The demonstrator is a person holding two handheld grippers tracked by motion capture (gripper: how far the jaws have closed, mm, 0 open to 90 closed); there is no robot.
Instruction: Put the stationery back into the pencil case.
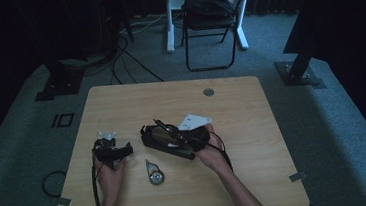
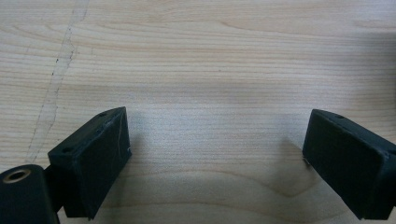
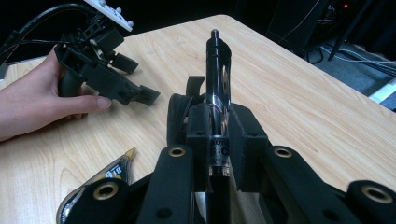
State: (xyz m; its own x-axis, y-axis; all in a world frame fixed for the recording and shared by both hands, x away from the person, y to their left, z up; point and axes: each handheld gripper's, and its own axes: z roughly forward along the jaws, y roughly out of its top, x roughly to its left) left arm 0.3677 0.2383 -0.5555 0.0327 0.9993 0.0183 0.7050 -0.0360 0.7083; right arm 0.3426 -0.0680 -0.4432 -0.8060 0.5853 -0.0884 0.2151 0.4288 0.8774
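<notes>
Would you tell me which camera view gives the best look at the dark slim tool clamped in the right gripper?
The right gripper view: the dark glossy tool runs up between the shut right gripper's pads, its metal tip clear. The high view shows it as a small dark shape above the black case. The left gripper view faces bare table.

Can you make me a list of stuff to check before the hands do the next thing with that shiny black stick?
1. Right tool shut on the black stick: ok.
2. Stick sits straight between the pads, sticking out past them: ok.
3. Left tool open, nothing between its pads: ok.
4. Left tool resting apart from the right one, a hand on it: ok.
5. Small pouch lies on the table between the hands, clear of both tools: ok.
6. What the stick's far tip is: cannot tell.
</notes>
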